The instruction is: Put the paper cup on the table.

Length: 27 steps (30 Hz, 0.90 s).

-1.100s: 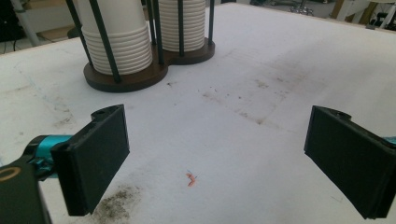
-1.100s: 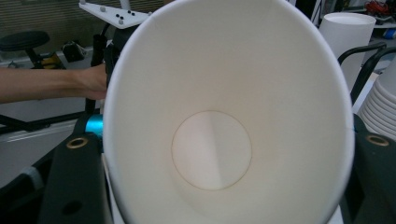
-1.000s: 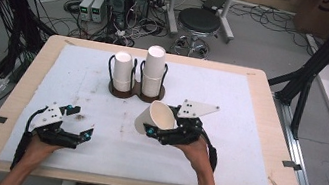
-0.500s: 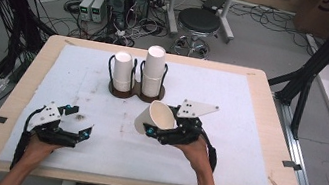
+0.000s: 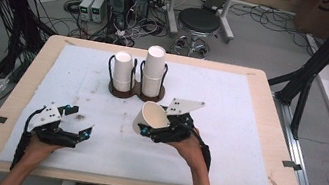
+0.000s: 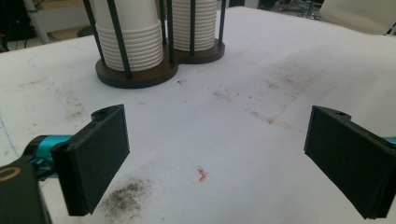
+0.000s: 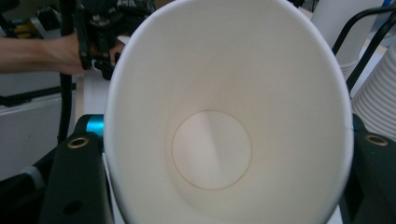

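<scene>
A dark wooden cup holder [image 5: 135, 90] with two round bays and thin black rods stands on the white mat [image 5: 249, 117]. Its left bay holds a stack of white paper cups [image 5: 122, 71], and its right bay holds a taller stack [image 5: 153, 70]. In the left gripper view the ribbed rims of both stacks sit one over another inside the rods.

In front of the holder, a little to its right, the right gripper [image 5: 148, 131] is clamped on a single paper cup [image 5: 149, 117]. The cup is tilted, with its open mouth turned up and toward the camera. In the right gripper view the cup [image 7: 224, 116] is plain white and clean inside, with a round flat bottom, and its rim is pressed into an oval shape between the two black jaws.

The left gripper [image 5: 84, 133] is well apart from the holder, in front of it and to its left, low over the mat. Its jaws stand wide apart with nothing between them.
</scene>
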### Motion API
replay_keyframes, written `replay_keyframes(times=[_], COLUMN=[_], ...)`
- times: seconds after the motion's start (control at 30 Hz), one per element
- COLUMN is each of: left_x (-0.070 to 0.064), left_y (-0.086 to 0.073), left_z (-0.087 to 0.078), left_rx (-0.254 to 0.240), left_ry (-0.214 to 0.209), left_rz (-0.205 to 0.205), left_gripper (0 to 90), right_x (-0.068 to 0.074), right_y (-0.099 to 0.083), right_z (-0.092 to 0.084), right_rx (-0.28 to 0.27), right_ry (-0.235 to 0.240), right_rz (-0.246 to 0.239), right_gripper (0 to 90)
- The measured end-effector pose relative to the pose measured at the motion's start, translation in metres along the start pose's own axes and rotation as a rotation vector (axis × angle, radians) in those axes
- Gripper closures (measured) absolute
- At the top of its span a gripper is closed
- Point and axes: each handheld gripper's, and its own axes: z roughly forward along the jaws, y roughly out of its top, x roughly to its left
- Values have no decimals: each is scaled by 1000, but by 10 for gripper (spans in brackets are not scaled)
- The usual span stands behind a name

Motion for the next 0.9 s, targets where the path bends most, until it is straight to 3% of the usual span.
replay_keyframes(times=[0.1,0.4,0.9], left_x=[0,0,0], left_y=[0,0,0], left_z=[0,1,1], left_rx=[1,4,2], left_ry=[-1,-5,-8], left_rz=[0,-1,1], left_gripper=[66,66,66], right_x=[0,-5,-5], right_y=[0,-2,-9], right_z=[9,23,52], right_rx=[51,126,298], right_ry=[-14,-27,-64], right_rz=[-3,2,-44], right_gripper=[323,323,323])
